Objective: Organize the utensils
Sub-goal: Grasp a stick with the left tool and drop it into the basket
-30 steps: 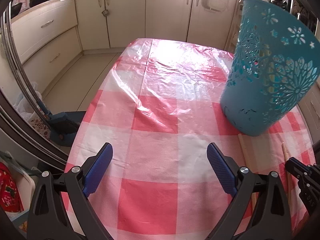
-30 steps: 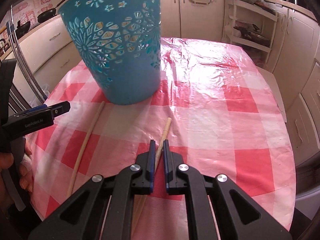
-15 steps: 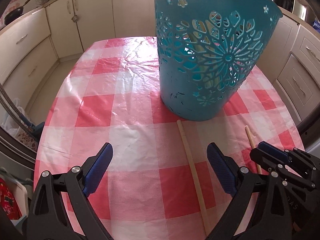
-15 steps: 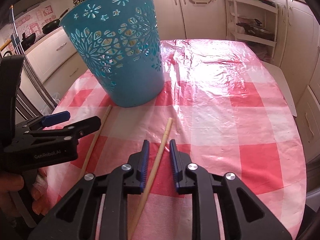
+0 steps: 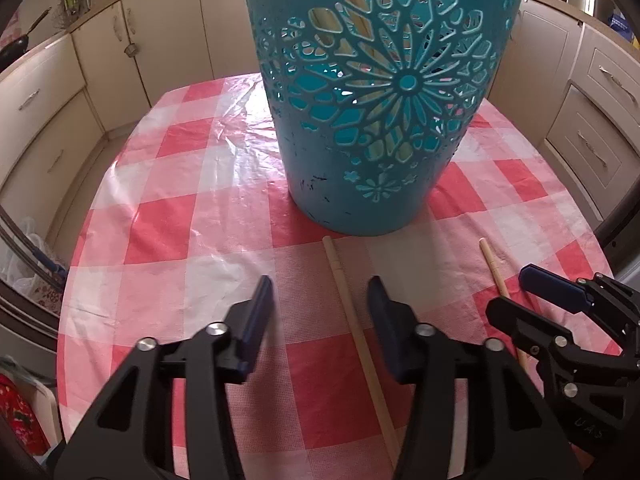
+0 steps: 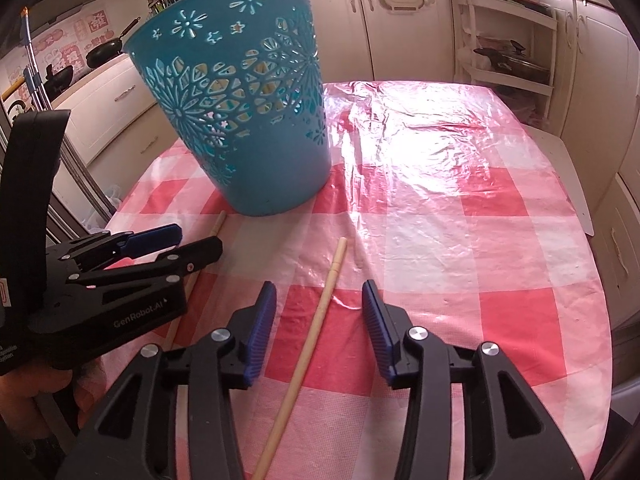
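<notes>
Two long wooden sticks lie on the red-and-white checked tablecloth in front of a teal cut-out basket. My left gripper is open, its jaws on either side of the left stick, above it. My right gripper is open over the right stick, which passes between its jaws. The right stick also shows in the left wrist view, partly hidden by the right gripper. The left gripper shows in the right wrist view above the left stick. The basket holds pale wooden utensils.
The oval table has a plastic cover. Cream kitchen cabinets surround it. A white shelf rack stands at the back right. Pans hang on the far left wall.
The left gripper swung right to face the basket and narrowed its jaws over the left stick. The right gripper opened from nearly shut and let go of the right stick.
</notes>
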